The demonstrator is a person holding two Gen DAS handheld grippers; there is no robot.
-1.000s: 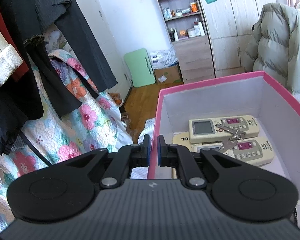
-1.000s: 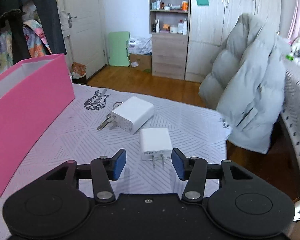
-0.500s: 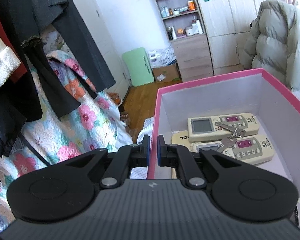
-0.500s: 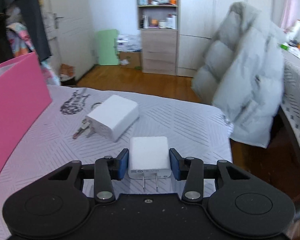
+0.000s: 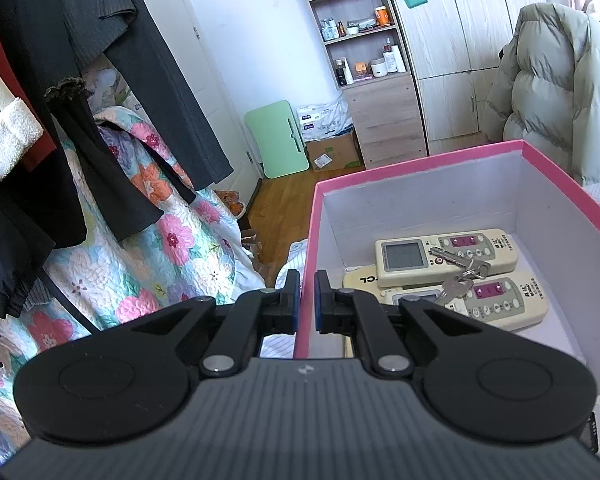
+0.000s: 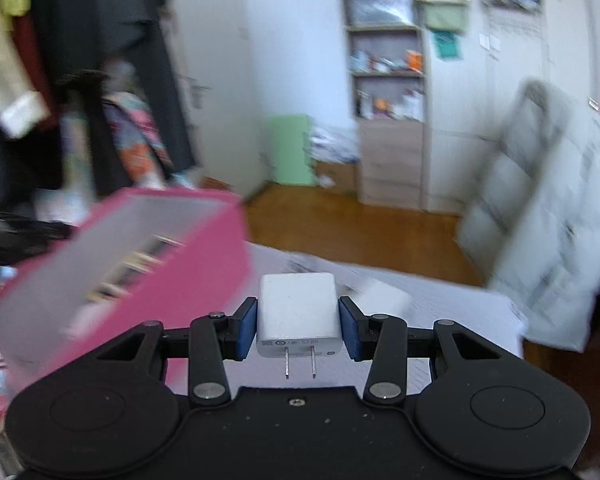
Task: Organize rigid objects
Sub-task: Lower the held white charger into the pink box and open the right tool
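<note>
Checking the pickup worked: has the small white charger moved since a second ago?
Yes. The white charger, clamped in the right tongs, has been lifted off the bed and carried left toward the pink box, away from the second charger.

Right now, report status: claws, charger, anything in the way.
Left claw shut on the pink box wall. Right claw shut on the white charger, lifted, prongs toward camera. Box holds remotes and keys. Nothing seen blocking.

Bright daylight — right view motion-blurred
</note>
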